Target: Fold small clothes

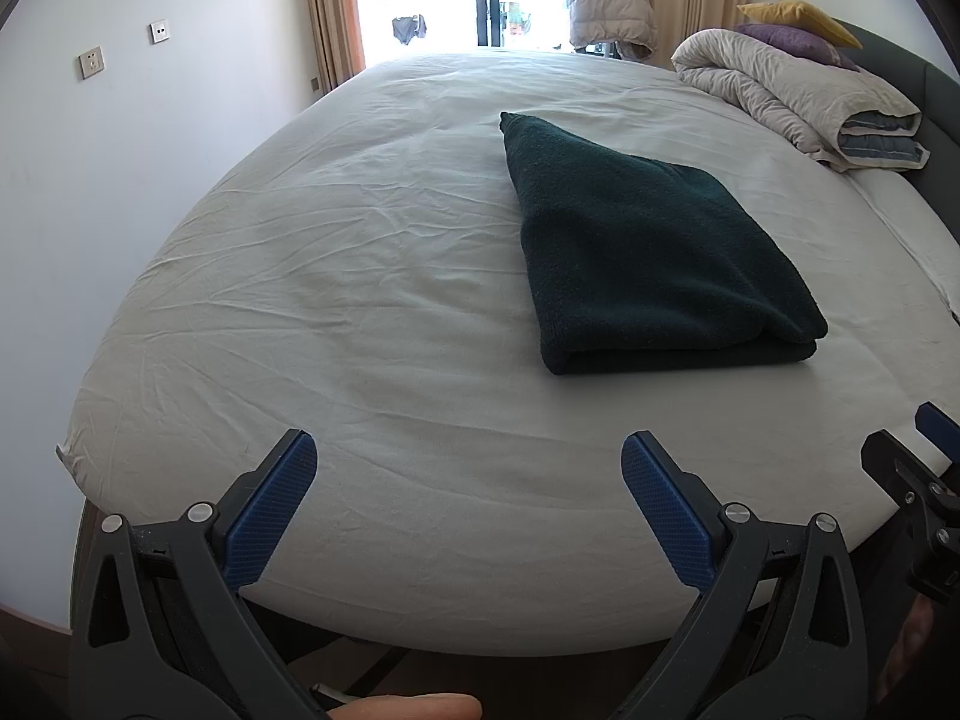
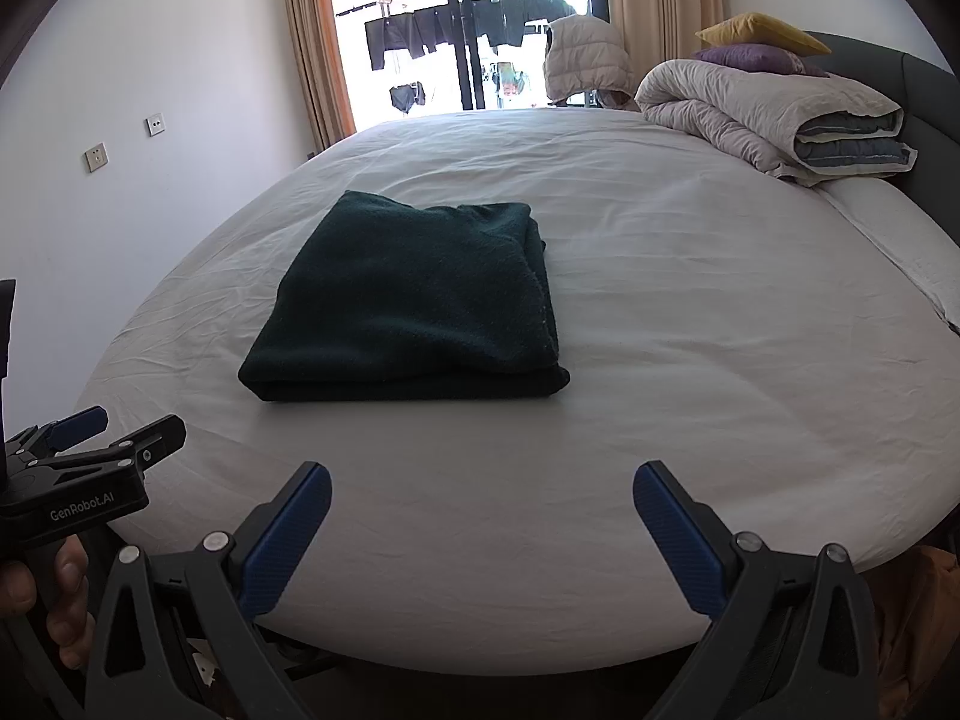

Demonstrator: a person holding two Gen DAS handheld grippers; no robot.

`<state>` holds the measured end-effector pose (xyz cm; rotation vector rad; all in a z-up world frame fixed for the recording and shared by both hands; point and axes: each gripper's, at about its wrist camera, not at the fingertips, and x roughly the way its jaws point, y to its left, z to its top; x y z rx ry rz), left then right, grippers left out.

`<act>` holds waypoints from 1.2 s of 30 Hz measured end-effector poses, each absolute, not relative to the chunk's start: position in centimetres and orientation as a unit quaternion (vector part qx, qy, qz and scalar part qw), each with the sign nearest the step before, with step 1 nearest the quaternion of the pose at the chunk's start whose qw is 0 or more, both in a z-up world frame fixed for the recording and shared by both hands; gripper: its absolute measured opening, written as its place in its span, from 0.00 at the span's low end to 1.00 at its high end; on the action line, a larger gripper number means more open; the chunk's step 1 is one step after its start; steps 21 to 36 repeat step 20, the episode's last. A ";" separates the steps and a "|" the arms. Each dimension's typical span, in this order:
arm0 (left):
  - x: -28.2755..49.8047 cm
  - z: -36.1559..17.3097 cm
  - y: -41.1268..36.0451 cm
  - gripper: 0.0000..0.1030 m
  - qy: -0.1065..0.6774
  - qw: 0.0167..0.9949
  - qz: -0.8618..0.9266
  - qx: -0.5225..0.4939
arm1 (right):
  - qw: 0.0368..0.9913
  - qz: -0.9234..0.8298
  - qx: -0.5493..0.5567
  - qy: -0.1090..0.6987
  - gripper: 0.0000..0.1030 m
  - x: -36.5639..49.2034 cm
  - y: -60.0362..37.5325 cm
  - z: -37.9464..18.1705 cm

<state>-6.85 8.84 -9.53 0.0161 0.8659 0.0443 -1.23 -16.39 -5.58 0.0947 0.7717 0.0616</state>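
Note:
A dark green garment (image 1: 642, 240) lies folded into a thick rectangle on the white bed sheet (image 1: 360, 300); the right wrist view shows the same garment (image 2: 414, 300) left of centre. My left gripper (image 1: 468, 456) is open over the near edge of the bed, short of the garment, with nothing between its blue pads. My right gripper (image 2: 483, 486) is open too, also held back from the garment and empty. The left gripper (image 2: 90, 426) shows at the left edge of the right wrist view, with a hand (image 2: 42, 594) on its handle.
A rolled duvet (image 2: 780, 120) with a purple pillow (image 2: 750, 57) and a yellow pillow (image 2: 762, 30) sits at the bed's far right by the dark headboard (image 2: 930, 102). A puffer jacket (image 2: 585, 57) and hanging laundry stand by the balcony door. A wall runs along the left.

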 end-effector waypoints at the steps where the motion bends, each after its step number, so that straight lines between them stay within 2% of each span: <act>1: -6.8 -9.5 8.8 1.00 0.420 0.907 0.021 0.008 | 0.925 0.031 0.047 0.376 1.00 -1.3 -16.4 -5.6; 36: -6.9 -9.9 8.7 1.00 0.425 0.905 0.025 0.000 | 0.923 0.035 0.052 0.380 1.00 -1.2 -16.6 -5.8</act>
